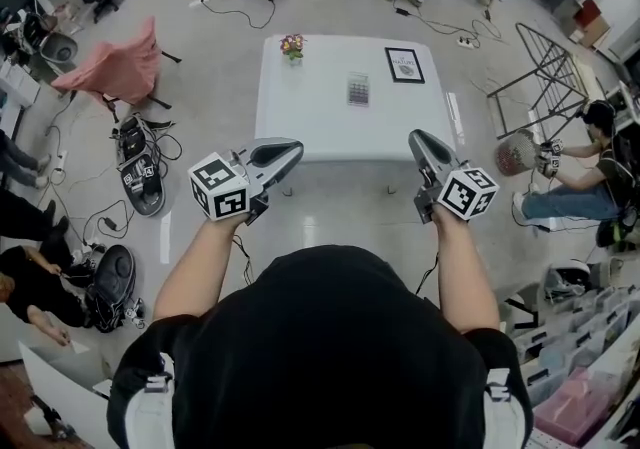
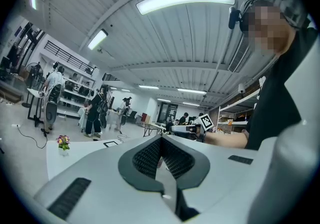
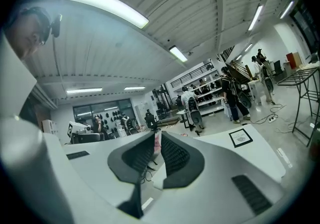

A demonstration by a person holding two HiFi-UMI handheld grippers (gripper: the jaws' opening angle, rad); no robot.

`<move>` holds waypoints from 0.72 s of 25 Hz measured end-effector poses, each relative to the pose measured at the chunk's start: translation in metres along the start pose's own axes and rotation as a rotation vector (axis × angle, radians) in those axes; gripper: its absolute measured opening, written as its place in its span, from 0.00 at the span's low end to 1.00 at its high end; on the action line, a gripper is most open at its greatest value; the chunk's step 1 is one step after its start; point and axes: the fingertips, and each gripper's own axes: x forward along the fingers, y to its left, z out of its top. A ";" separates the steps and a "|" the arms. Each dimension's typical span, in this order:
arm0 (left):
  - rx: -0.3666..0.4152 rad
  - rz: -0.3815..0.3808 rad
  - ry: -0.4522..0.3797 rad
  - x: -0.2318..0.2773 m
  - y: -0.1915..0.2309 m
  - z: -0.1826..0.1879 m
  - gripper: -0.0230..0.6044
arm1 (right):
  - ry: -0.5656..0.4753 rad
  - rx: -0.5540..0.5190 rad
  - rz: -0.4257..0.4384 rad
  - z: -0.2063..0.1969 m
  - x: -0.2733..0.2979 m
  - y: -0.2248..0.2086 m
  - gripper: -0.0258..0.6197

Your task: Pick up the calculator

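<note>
The calculator (image 1: 358,89), small and grey, lies flat near the middle of the white table (image 1: 320,127) in the head view, ahead of both grippers. My left gripper (image 1: 293,149) hangs in the air just short of the table's near edge, left of the calculator, jaws shut and empty (image 2: 161,139). My right gripper (image 1: 416,140) is held level at the near right edge, its jaws together but for a thin slit, nothing between them (image 3: 157,135). Neither gripper view shows the calculator.
A small flower pot (image 1: 292,45) and a framed picture (image 1: 405,65) stand on the table's far side. A pink-draped chair (image 1: 120,65) and floor cables (image 1: 140,177) are left. A metal rack (image 1: 548,72) and a seated person (image 1: 590,177) are right.
</note>
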 end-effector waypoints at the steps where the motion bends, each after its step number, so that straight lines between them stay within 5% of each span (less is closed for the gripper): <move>1: 0.001 -0.001 0.001 -0.001 0.001 0.000 0.06 | -0.002 -0.008 0.006 0.000 0.001 0.003 0.13; 8: -0.011 0.003 -0.003 -0.005 0.006 -0.001 0.06 | 0.012 -0.034 0.010 -0.001 0.003 0.008 0.28; 18: -0.010 0.033 0.006 -0.003 0.019 -0.003 0.06 | 0.043 -0.056 0.015 -0.004 0.012 0.004 0.36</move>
